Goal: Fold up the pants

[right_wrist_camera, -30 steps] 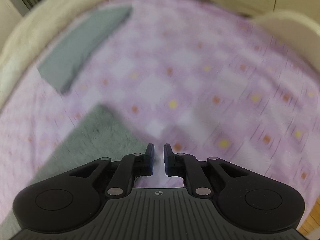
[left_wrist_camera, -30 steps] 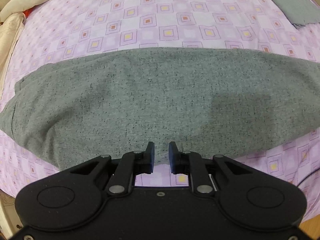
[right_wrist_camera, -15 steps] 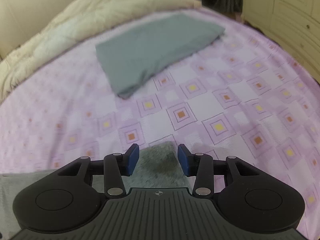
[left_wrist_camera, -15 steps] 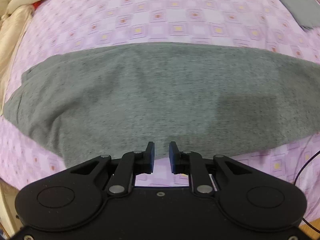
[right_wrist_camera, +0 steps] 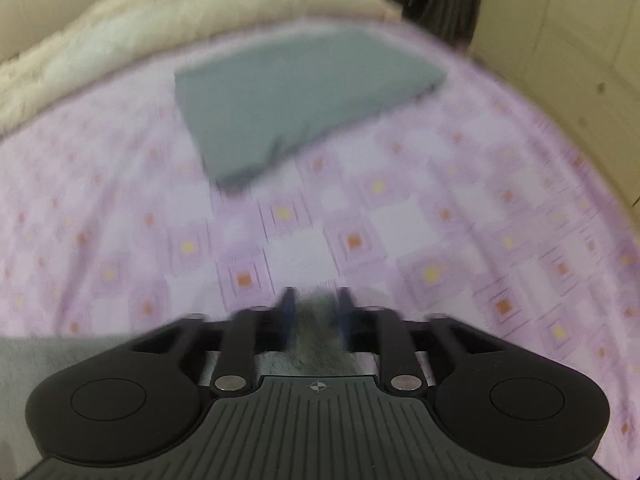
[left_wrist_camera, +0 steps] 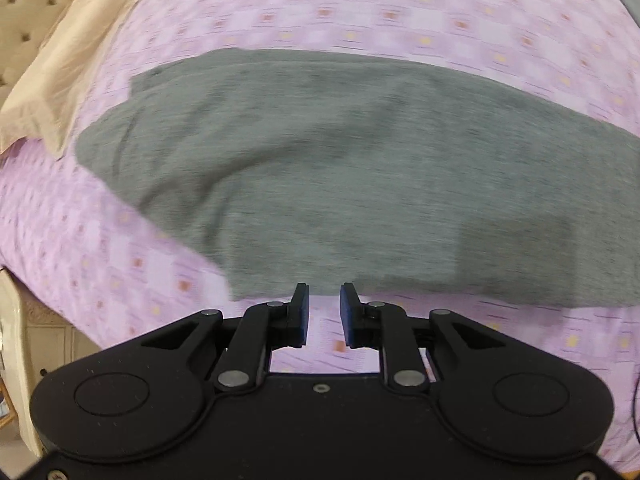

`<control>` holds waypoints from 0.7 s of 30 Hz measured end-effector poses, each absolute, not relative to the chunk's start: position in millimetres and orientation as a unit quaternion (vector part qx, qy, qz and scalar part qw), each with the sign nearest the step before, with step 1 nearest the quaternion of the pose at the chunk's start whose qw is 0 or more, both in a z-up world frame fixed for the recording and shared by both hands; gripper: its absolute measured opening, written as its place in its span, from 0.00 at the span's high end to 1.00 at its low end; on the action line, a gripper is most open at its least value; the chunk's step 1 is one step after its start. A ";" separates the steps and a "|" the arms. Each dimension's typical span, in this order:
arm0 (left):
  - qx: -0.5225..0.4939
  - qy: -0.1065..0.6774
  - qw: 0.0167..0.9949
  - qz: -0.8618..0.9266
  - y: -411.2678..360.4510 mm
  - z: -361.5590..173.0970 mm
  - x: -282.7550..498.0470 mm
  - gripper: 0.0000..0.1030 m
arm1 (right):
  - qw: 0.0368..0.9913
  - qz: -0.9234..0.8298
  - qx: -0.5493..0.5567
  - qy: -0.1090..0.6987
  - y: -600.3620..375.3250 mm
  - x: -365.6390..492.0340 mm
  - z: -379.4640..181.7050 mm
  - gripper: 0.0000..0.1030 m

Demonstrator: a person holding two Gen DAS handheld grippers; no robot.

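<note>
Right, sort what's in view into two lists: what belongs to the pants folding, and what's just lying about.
Belongs to the job:
- grey pants, spread flat on the bed
- left gripper, nothing between its jaws
- right gripper, grey cloth between its jaws

Just lying about:
- folded grey garment
- cream quilt
- purple patterned sheet

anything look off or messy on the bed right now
Nothing much. The grey pants lie flat across the purple sheet, with a soft crease near their left end. A folded grey garment lies tidily farther off.
</note>
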State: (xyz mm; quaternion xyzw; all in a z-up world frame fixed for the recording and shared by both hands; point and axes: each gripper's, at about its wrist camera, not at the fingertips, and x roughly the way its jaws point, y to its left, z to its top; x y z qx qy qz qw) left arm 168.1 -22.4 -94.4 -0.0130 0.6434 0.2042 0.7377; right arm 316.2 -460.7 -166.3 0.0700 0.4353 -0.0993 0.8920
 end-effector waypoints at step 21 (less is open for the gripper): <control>-0.021 0.587 0.781 0.214 243.6 -90.2 185.6 0.55 | 0.878 0.194 0.065 0.434 -122.9 260.4 -114.0 0.68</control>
